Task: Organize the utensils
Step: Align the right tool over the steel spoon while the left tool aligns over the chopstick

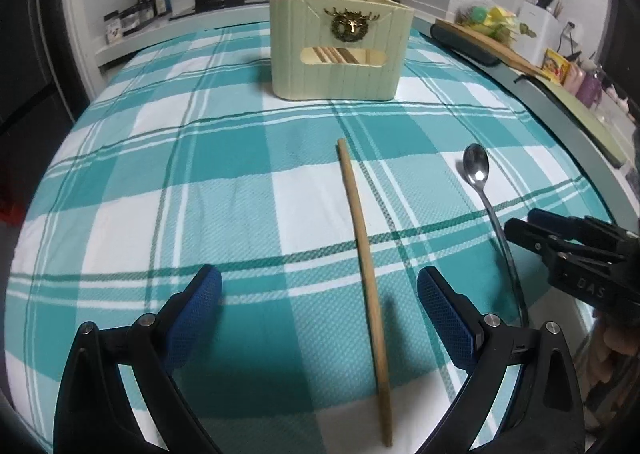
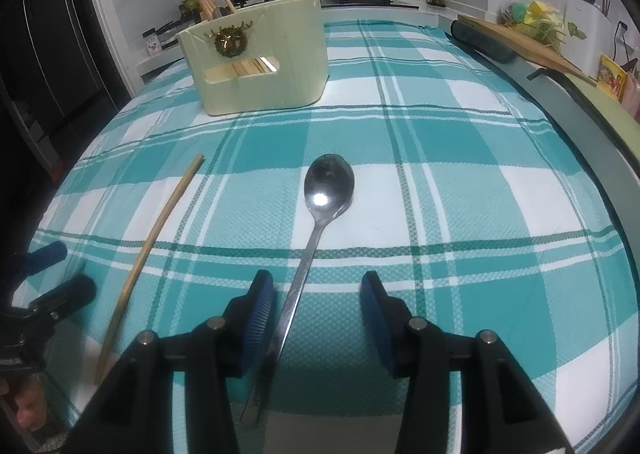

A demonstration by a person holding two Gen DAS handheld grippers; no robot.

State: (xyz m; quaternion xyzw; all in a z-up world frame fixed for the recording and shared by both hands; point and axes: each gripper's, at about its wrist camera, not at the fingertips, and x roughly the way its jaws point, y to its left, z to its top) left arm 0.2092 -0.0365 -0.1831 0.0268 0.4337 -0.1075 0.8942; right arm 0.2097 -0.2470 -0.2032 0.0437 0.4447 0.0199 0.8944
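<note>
The right gripper [image 2: 316,318] stands part open over the spoon [image 2: 316,230], with the handle running between its fingers, nearer the left pad; the pads do not appear to press on it. The spoon lies flat on the checked cloth [image 2: 460,194] of the table, bowl pointing away toward the holder [image 2: 260,70]. It is polished steel, so I judge it stiff, light and slippery, and its thin handle sits low against the cloth. The mid-handle, where the gripper already straddles it, looks the best place to pinch; the ribbed pads should help against sliding, though a grip far from the bowl may let the heavier end droop.

The left gripper [image 1: 320,314] is wide open and empty, straddling the near half of the chopstick [image 1: 362,238], which lies on the cloth just left of the spoon and also points at the holder. It looks like wood or bamboo: very light, stiff, less slick than steel, but thin and round, so it may roll as the pads close. Taking it near its middle should keep it balanced.

The holder stands upright at the far side, well apart from both, with other chopsticks already inside.
</note>
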